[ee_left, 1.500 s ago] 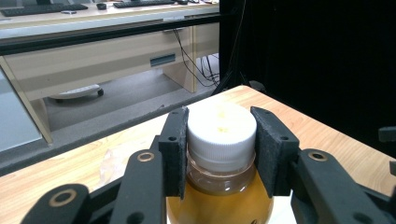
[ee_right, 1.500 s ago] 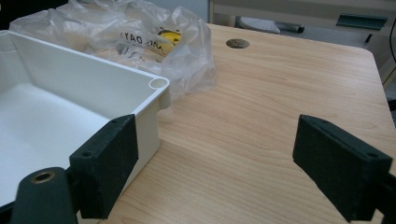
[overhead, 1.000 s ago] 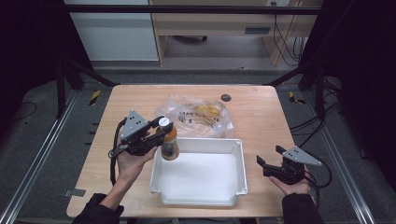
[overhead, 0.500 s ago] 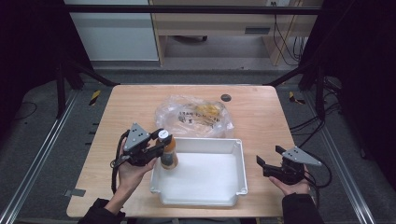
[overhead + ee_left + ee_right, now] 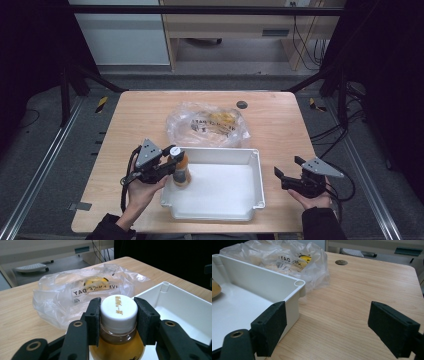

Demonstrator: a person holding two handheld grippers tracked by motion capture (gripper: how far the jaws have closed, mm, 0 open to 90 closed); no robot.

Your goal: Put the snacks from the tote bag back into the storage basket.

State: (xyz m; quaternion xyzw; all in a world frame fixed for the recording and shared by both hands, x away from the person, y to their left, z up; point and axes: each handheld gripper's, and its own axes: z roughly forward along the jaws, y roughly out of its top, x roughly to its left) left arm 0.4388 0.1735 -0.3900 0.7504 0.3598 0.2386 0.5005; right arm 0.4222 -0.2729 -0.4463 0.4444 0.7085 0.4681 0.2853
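Lowered since the earlier frames, the left gripper [image 5: 167, 167] is now carrying the small clear plastic bottle of amber liquid with a white screw cap [image 5: 180, 169] down into the near-left corner of the shallow white rectangular plastic tray [image 5: 256, 172], where before it was hanging higher, above the tray's left rim. Its black padded fingers [image 5: 93, 320] are clamping the bottle just under the cap, one pad on each side of the neck, and the bottle is standing upright between them. From the high view the bottle's base is sitting at or very near the tray floor, though I cannot tell whether it is actually resting there yet. The right gripper [image 5: 290, 177] is lying idle in the person's hand on the light wooden desk [image 5: 280, 115], just right of the tray, its fingers [image 5: 270, 326] spread wide and holding nothing. Beyond the tray, the crumpled clear plastic bag with yellow items inside [image 5: 207, 125] is lying untouched. Judging by this, the placing step is nearly finishing; releasing the bottle is what seems to remain.
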